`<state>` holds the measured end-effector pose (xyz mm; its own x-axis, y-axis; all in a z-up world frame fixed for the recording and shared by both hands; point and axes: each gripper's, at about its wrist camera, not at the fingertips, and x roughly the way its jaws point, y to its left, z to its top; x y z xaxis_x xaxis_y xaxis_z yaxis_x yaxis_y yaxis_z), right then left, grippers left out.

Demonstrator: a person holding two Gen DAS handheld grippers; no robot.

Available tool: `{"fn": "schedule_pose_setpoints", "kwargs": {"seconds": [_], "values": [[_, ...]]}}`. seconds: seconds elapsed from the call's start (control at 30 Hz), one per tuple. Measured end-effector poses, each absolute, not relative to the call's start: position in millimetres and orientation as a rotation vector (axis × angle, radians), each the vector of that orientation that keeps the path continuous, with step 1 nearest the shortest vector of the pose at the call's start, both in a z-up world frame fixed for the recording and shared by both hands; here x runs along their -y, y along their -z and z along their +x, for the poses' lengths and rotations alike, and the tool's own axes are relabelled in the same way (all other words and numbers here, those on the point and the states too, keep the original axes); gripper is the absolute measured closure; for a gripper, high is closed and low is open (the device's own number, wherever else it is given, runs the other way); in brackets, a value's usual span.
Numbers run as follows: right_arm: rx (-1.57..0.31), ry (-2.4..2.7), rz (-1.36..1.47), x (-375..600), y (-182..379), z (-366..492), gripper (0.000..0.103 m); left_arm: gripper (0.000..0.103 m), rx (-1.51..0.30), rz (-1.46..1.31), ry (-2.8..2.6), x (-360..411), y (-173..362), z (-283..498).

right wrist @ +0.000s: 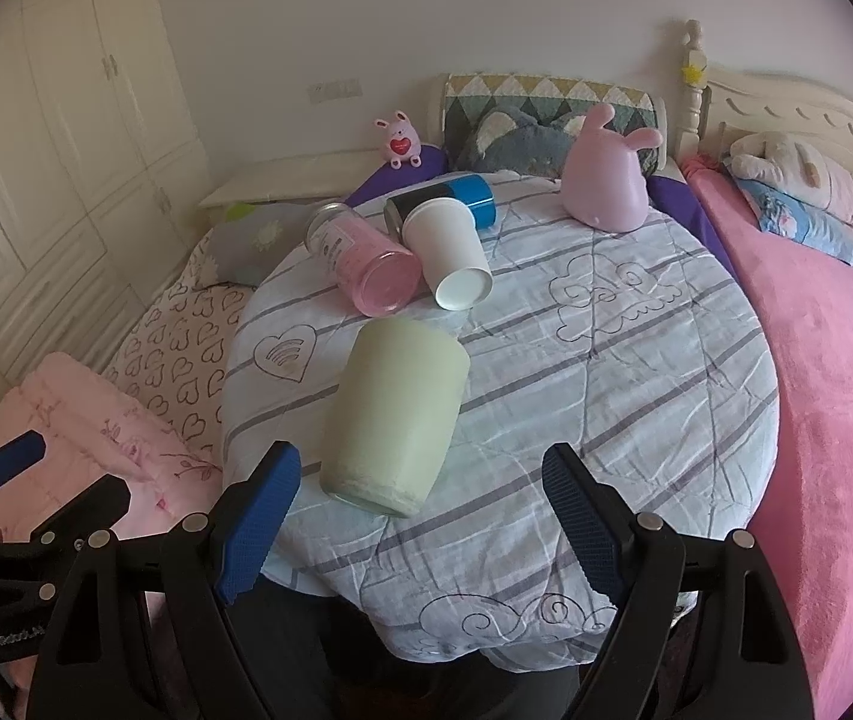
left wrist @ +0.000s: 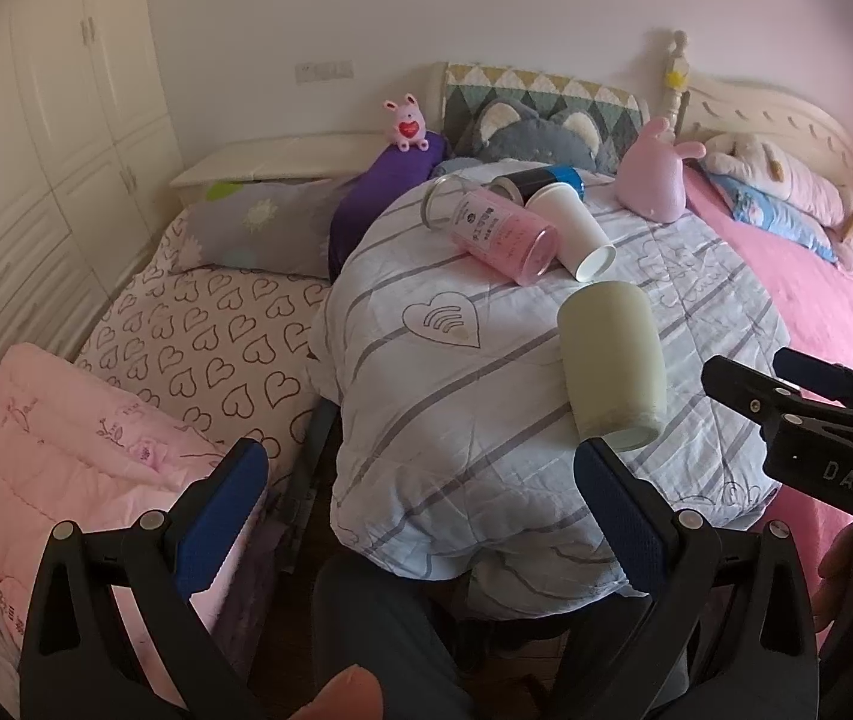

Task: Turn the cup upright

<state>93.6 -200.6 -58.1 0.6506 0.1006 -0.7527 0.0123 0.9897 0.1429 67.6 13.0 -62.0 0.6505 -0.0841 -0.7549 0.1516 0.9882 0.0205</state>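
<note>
The pale green ceramic-looking cup (right wrist: 393, 414) lies on its side on the striped quilt (right wrist: 606, 396)—the approach step—so the right gripper (right wrist: 420, 516), fingers spread, apparently must straddle it; the left gripper (left wrist: 420, 510) hangs spread too.

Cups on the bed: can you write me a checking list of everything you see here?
Surface: round striped quilt, rumpled.
Job's things: pale green cup on its side, nearest the grippers; white paper cup, pink tumbler and blue-black cup also lying down, bunched together.
Clutter: pink plush toy on the quilt's far edge.
Grippers: left gripper open, empty; right gripper open, empty, just short of the green cup.
Cables: nothing seen.
Surroundings: pink blanket, wardrobe, headboard.
</note>
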Motion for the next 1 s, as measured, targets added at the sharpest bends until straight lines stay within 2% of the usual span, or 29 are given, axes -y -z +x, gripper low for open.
{"fn": "schedule_pose_setpoints", "kwargs": {"seconds": [0.43, 1.0], "values": [[-0.99, -0.055, 0.223, 192.4, 99.1, 150.9, 0.019, 0.0, -0.863, 0.086, 0.113, -24.7, 74.3, 102.7], [-1.179, -0.152, 0.356, 195.5, 157.3, 215.7, 0.022, 0.0, -0.954, 0.073, 0.087, -26.4, 122.2, 188.8]]}}
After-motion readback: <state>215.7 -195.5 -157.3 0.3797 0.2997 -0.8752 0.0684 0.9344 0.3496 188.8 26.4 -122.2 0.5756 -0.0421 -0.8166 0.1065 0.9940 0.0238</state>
